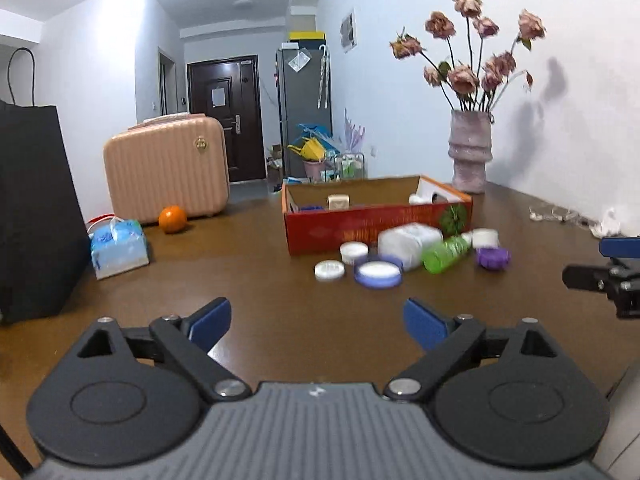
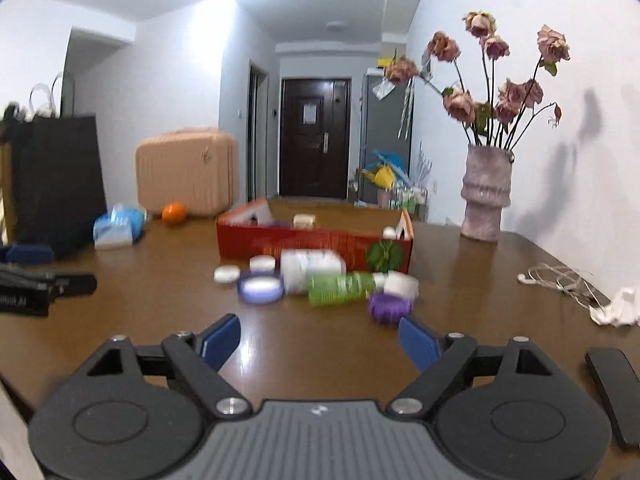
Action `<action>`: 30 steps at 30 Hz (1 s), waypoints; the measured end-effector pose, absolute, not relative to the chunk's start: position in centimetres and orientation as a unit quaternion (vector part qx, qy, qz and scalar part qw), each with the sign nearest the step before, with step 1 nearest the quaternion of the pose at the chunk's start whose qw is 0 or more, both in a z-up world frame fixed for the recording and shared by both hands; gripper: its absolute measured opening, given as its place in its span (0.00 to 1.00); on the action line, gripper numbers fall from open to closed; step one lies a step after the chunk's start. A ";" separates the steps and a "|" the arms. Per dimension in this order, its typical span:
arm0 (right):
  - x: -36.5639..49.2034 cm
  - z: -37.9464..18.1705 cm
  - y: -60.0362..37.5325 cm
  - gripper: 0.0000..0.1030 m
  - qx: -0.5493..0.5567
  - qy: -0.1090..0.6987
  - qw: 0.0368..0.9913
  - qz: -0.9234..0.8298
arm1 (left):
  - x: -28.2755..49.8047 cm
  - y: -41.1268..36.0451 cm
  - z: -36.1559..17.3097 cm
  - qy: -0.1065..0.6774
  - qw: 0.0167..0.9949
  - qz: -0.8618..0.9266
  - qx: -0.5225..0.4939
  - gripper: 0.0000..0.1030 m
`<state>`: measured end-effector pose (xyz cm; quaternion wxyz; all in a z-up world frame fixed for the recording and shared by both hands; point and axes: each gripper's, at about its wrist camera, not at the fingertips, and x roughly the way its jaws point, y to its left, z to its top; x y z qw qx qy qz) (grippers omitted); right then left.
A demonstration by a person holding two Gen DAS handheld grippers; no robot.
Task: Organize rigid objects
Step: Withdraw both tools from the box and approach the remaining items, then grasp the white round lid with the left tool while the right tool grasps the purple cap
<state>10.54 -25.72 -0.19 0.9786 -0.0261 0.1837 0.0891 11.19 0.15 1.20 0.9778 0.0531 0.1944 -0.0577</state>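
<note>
While both sit low over the brown wooden table [image 1: 240, 276], the left claw [image 1: 317, 322] and right claw [image 2: 319, 340] are spread wide, holding nothing. Just ahead, a purple round jar [image 2: 389, 306], green plastic bottle [image 2: 340, 288] and white tubs [image 2: 312, 266] cluster against the red cardboard box [image 2: 280, 242].

blurred: green bottle [image 2: 344, 288] | box contents [image 1: 338, 201] mostly hidden by box wall

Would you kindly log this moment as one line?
left gripper: open, empty | right gripper: open, empty | jars, green bottle outside red box
</note>
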 end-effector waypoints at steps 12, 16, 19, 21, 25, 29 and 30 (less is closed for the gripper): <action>11.2 -1.7 -26.6 0.79 0.001 0.207 0.976 0.067 | 12.0 -0.8 -0.4 0.220 0.971 -0.071 0.053 0.91; 14.8 -2.0 -27.4 0.75 -0.003 0.227 0.972 0.058 | 15.5 -0.5 -0.8 0.240 0.968 -0.071 0.034 0.84; 18.6 -2.2 -28.1 0.75 -0.008 0.246 0.968 0.051 | 19.6 -0.1 -1.2 0.263 0.962 -0.075 0.016 0.80; 21.5 -2.5 -28.6 0.75 -0.009 0.259 0.964 0.053 | 23.0 -0.1 -1.6 0.281 0.957 -0.072 0.012 0.76; 27.0 -3.5 -29.4 0.75 0.005 0.283 0.957 0.057 | 29.9 -0.1 -2.7 0.310 0.947 -0.089 -0.004 0.75; 31.6 -4.6 -29.8 0.70 0.021 0.311 0.950 0.037 | 36.3 -0.2 -4.4 0.343 0.935 -0.091 -0.015 0.66; 32.4 -5.0 -29.9 0.70 0.025 0.316 0.948 0.032 | 37.2 -0.4 -4.8 0.347 0.934 -0.087 -0.010 0.64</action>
